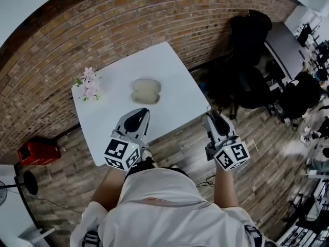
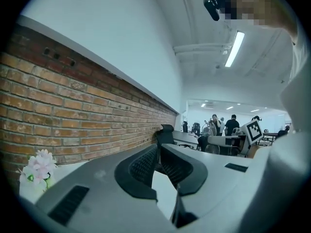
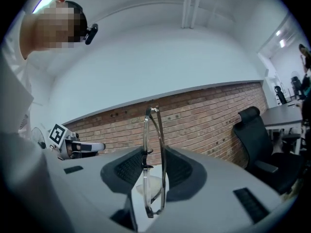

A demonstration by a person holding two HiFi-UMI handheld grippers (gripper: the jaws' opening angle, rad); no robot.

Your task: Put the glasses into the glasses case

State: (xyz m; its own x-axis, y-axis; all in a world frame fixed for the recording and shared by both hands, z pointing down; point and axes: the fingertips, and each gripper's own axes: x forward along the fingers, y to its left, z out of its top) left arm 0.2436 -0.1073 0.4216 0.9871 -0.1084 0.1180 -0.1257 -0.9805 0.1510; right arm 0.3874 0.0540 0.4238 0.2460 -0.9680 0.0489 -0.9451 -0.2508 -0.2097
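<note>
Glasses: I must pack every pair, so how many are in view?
1. The glasses stand upright, clamped in the right tongs; none shows on the table; the case may hide another.

The head camera is looking steeply down from above the person, taking in the whole white table and brick wall. Each of the 2 gripper cameras is riding low, facing level along its jaws toward that wall. The right one is also catching the left gripper, and the left one the flowers.
</note>
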